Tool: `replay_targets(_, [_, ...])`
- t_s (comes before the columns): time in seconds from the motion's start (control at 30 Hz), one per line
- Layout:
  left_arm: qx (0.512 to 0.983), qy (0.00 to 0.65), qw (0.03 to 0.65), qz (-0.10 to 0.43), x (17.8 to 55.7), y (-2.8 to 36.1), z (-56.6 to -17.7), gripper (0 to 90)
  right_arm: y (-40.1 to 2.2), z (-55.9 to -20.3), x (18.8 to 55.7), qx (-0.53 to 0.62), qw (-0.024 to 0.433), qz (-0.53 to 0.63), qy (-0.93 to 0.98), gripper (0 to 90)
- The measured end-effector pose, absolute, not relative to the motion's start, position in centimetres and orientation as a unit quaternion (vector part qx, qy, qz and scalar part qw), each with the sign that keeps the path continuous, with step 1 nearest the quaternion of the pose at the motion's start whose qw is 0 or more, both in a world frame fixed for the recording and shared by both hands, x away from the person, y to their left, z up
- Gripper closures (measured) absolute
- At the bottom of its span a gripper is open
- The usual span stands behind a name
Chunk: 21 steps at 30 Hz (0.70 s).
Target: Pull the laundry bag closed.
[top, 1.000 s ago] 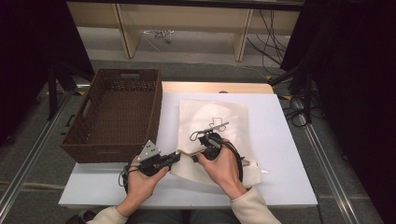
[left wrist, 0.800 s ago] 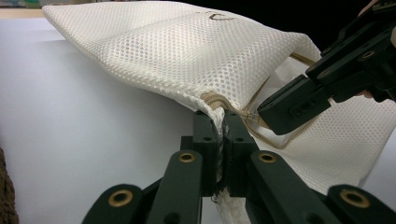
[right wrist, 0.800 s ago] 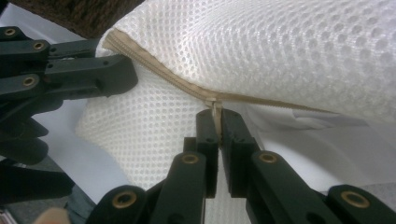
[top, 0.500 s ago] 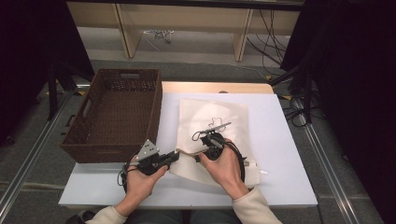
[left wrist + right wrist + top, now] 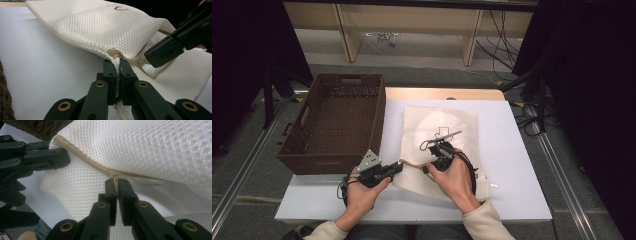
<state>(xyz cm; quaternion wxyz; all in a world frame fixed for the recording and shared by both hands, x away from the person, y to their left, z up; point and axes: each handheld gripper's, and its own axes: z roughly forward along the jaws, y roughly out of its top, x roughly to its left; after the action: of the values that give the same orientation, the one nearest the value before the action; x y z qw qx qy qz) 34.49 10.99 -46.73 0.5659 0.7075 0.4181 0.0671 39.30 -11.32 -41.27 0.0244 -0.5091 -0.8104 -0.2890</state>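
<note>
A white mesh bag (image 5: 439, 137) with a tan zipper (image 5: 85, 161) lies flat.

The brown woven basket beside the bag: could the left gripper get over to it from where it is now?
Probably yes, but not freely. The brown woven basket sits right beside the left gripper with nothing between them, yet that gripper is clamped on the corner of the white mesh zip bag, so the bag would drag along.
</note>
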Motion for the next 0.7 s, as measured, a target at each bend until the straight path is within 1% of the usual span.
replay_targets(0.03, [0.707,0.418,0.566,0.066,34.48,11.0,-46.73,85.5,-11.31,-41.27,39.31,-0.509,0.025,-0.289,-0.811,87.4])
replay_targets(0.13, [0.714,0.411,0.559,0.092,34.77,11.33,-46.72,85.5,-11.33,-41.29,39.26,-0.511,0.024,-0.287,-0.81,87.5])
replay_targets(0.23, [0.711,0.417,0.56,0.086,34.66,11.14,-46.69,85.5,-11.43,-41.26,39.27,-0.511,0.024,-0.288,-0.81,87.4])
replay_targets(0.33, [0.713,0.415,0.556,0.099,34.75,11.32,-46.69,85.5,-11.44,-41.24,39.21,-0.515,0.017,-0.277,-0.811,87.5])
replay_targets(0.4, [0.717,0.409,0.555,0.105,34.88,11.47,-46.7,85.5,-11.54,-41.18,39.19,-0.518,0.023,-0.279,-0.808,87.4])
replay_targets(0.47, [0.714,0.411,0.559,0.093,34.7,11.25,-46.72,85.5,-11.61,-41.13,39.17,-0.52,0.022,-0.277,-0.808,87.5])
replay_targets(0.6, [0.719,0.407,0.552,0.109,34.84,11.48,-46.74,85.5,-11.86,-41.24,39.2,-0.511,0.019,-0.276,-0.814,87.5])
replay_targets(0.67, [0.72,0.407,0.549,0.118,34.95,11.66,-46.7,85.5,-11.73,-41.14,39.07,-0.529,0.019,-0.268,-0.805,87.5])
replay_targets(0.7, [0.72,0.407,0.551,0.115,34.96,11.66,-46.71,85.4,-12.07,-41.18,39.17,-0.523,0.013,-0.269,-0.809,87.4])
